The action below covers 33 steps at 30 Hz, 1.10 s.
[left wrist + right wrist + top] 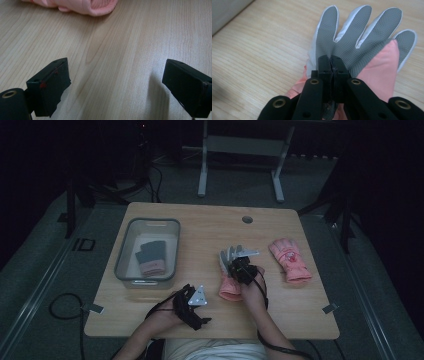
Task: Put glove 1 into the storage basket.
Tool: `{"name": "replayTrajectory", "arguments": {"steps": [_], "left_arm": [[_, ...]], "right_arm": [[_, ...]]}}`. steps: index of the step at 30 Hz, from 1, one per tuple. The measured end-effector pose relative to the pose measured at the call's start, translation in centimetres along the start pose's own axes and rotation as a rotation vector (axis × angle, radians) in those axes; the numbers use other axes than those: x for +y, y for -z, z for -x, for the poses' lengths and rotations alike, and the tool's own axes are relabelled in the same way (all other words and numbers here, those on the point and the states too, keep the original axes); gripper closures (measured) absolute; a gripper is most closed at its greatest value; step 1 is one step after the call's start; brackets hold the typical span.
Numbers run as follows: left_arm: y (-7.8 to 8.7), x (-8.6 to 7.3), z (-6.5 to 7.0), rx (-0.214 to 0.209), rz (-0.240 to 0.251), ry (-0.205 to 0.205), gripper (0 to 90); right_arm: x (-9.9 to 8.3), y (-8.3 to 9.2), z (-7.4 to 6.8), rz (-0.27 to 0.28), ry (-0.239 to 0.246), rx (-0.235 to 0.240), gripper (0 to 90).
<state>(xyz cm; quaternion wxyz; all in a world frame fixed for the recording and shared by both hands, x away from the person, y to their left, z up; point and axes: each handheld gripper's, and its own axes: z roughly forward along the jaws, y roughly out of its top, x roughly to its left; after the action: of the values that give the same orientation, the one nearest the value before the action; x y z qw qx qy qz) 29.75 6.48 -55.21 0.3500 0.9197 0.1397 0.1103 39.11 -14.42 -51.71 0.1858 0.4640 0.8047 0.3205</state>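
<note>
- Right gripper (332,62) jaws pinch the pink glove (362,47), grey palm up.
- Left gripper (116,82) jaws gape over bare table (112,50).
- Grey bin (125,251) holds a dark-fingered glove (150,257).
- No legible writing.

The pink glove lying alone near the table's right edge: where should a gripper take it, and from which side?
Probably at the cuff, coming from the person's side. That glove lies flat with its cuff toward the near edge and its fingers pointing away. The cuff looks like the thickest part, so it should give open jaws more to close on than the flat fingers.
</note>
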Motion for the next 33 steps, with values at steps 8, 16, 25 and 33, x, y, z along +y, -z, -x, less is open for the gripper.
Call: {"name": "replayTrajectory", "arguments": {"steps": [8, 16, 25, 33], "left_arm": [[-0.1, -0.1, -0.1, 0.003, -0.001, 0.001, 7.2], [-0.1, -0.1, -0.1, 0.001, 0.003, 0.009, 7.2], [-0.1, -0.2, -0.1, -0.007, -0.001, 0.006, 7.2], [0.0, -0.1, -0.1, -0.004, -0.003, -0.001, 7.2]], "right_arm": [[-0.7, -1.5, 0.4, 0.016, 0.037, 0.084, 85.7], [-0.4, -2.0, 0.9, 0.023, 0.059, 0.114, 80.1], [0.5, 0.7, 1.0, 0.083, 0.059, 0.128, 63.3], [1.1, 4.2, 4.2, 0.162, 0.076, 0.114, 61.5]]}}
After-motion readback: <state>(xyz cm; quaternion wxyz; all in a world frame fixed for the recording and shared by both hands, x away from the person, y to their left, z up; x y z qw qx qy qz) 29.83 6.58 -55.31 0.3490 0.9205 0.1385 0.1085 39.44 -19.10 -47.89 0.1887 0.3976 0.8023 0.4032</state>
